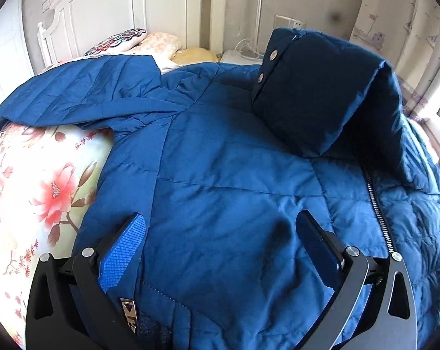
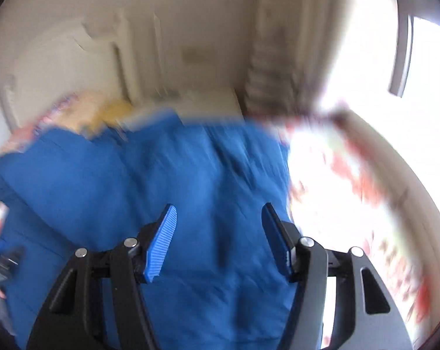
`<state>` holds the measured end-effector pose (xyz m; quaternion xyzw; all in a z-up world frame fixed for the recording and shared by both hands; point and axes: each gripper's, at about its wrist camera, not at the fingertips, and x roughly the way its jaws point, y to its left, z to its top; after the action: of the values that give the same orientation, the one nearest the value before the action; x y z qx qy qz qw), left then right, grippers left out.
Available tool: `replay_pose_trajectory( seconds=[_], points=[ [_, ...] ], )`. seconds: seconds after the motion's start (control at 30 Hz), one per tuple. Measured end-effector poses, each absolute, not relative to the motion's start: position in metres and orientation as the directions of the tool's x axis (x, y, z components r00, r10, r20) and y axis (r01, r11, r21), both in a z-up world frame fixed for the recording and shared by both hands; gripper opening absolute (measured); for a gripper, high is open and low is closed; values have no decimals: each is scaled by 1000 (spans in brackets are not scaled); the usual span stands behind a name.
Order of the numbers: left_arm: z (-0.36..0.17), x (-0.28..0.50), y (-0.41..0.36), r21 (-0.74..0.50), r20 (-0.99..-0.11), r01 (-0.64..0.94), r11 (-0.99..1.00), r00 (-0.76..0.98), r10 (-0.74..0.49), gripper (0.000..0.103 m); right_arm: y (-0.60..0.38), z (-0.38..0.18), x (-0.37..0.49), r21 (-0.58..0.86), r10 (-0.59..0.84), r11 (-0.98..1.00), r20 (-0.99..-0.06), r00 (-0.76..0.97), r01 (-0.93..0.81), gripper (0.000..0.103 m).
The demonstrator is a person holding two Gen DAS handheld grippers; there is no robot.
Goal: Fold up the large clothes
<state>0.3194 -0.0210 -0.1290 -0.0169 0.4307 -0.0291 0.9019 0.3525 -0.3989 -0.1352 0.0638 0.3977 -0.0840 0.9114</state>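
A large blue quilted jacket [image 1: 220,157] lies spread on the bed, its left sleeve [image 1: 82,96] stretched to the far left. Its right sleeve [image 1: 310,93], dark with two metal snaps at the cuff, is folded over the chest beside the open zip [image 1: 377,204]. My left gripper [image 1: 220,227] is open and empty, low over the jacket's lower left front. In the blurred right wrist view the jacket [image 2: 167,175] fills the middle, and my right gripper [image 2: 218,213] is open and empty above its right part.
The floral bedsheet [image 1: 36,180] shows left of the jacket and, in the right wrist view, to its right [image 2: 351,204]. Pillows [image 1: 149,43] and a white headboard [image 1: 126,8] stand at the far end. A bright window [image 2: 395,58] is on the right.
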Motion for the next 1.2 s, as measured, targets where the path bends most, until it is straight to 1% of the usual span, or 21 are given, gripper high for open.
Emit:
replay_pose_trajectory(
  seconds=[0.07,0.17,0.2,0.37,0.5,0.53,0.57,0.6,0.63,0.67,0.7,0.77,0.87,0.93,0.97,1.0,1.03,1.07,1.1,1.17,1.2],
  points=[
    [-126,318,-21,-80,-780,59,995,618,-100,99,-402,-140,353,62,-93,977,-739,667,205,60],
    [-116,319,-26,-194,-773,92,977,599,-210,99,-398,-147,353,54,-88,980,-741,666,189,65],
    [-114,320,-32,-186,-772,95,978,602,-205,99,-397,-145,352,60,-81,981,-739,668,185,67],
    [-105,340,-88,-24,-751,134,991,651,-106,99,-401,-143,350,101,-48,979,-734,678,178,67],
    [-108,374,-124,190,-687,77,979,723,76,99,-400,-140,354,109,-42,978,-732,680,177,67],
    [-107,380,-127,201,-681,70,977,727,88,99,-401,-140,355,113,-39,978,-731,681,177,67],
    [-106,387,-128,221,-667,68,973,739,100,87,-402,-140,354,120,-33,977,-730,683,176,67],
    [-105,391,-130,247,-660,82,965,744,106,72,-403,-140,354,125,-29,977,-728,685,175,67],
    [-105,394,-131,276,-668,117,954,737,103,47,-404,-140,353,133,-23,976,-726,688,174,67],
    [-105,396,-133,301,-692,180,936,717,85,32,-404,-140,352,139,-19,975,-724,689,173,67],
    [-102,393,-132,331,-687,197,923,720,93,29,-405,-140,352,144,-16,974,-723,691,172,67],
    [-92,380,-129,451,-619,201,869,772,143,24,-406,-139,351,154,-8,973,-719,695,170,68],
    [-69,359,-115,659,-469,188,728,860,202,24,-407,-139,351,166,5,972,-716,698,164,69],
    [-62,348,-110,752,-413,202,627,886,210,25,-407,-139,350,172,10,972,-713,701,162,69],
    [-63,342,-108,795,-400,224,563,892,211,25,-407,-138,350,174,11,971,-712,702,161,70],
    [-75,330,-103,845,-416,294,448,886,203,26,-408,-139,349,175,12,971,-711,703,161,70],
    [-83,320,-100,865,-422,327,382,884,200,30,-408,-138,349,176,13,971,-711,703,160,70],
    [-96,309,-92,881,-435,367,299,877,205,38,-408,-138,349,176,14,971,-711,703,159,71],
    [-104,304,-86,876,-456,395,277,864,211,46,-408,-138,349,175,13,972,-710,704,159,71],
    [-113,295,-71,848,-507,443,289,838,203,91,-408,-138,349,172,11,972,-710,704,158,72],
    [-112,293,-60,824,-532,455,339,826,184,93,-408,-138,349,172,11,972,-710,704,158,72]
  ],
)
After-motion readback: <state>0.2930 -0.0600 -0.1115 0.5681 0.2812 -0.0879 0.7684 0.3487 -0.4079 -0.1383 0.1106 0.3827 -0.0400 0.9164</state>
